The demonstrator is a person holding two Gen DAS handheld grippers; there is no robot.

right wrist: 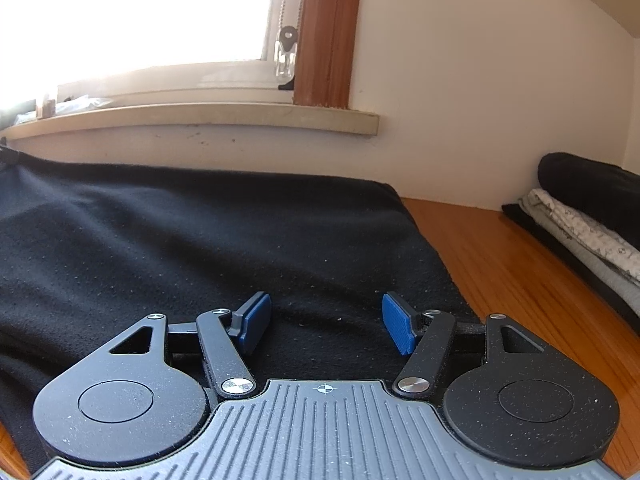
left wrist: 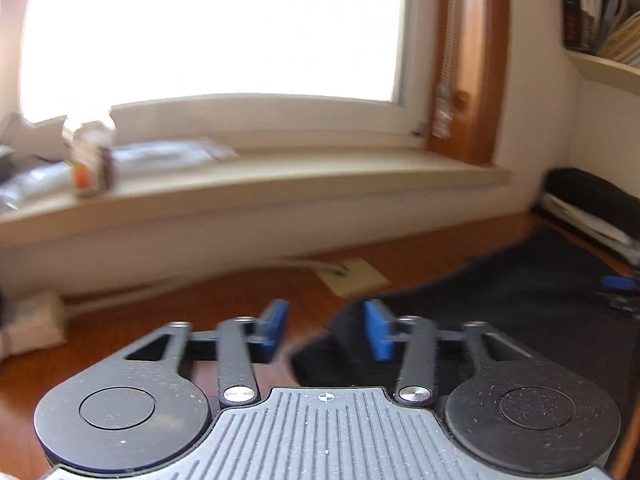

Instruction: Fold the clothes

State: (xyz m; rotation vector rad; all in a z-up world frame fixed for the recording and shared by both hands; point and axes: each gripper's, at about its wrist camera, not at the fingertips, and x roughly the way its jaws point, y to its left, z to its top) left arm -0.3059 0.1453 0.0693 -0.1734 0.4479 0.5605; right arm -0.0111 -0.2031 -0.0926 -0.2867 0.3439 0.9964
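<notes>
A black garment (right wrist: pixel 200 240) lies spread flat on the wooden table (right wrist: pixel 500 264). In the left wrist view its left edge (left wrist: pixel 500 304) reaches under the right pad. My left gripper (left wrist: pixel 326 330) hovers at that edge, open, with bare wood and the cloth's edge showing between its blue pads (left wrist: pixel 276 328). Nothing is pinched there. My right gripper (right wrist: pixel 328 324) stands open low over the garment near its right edge, with the cloth flat below the gap. A blue pad (left wrist: pixel 618 282) of the right gripper shows at the far right of the left wrist view.
A stack of folded clothes (right wrist: pixel 580 220) sits against the wall at the right. A windowsill (left wrist: pixel 320 176) runs along the back with a small bottle (left wrist: pixel 90 156) on it. A yellowish paper note (left wrist: pixel 352 278) and a white box (left wrist: pixel 32 320) lie on the table.
</notes>
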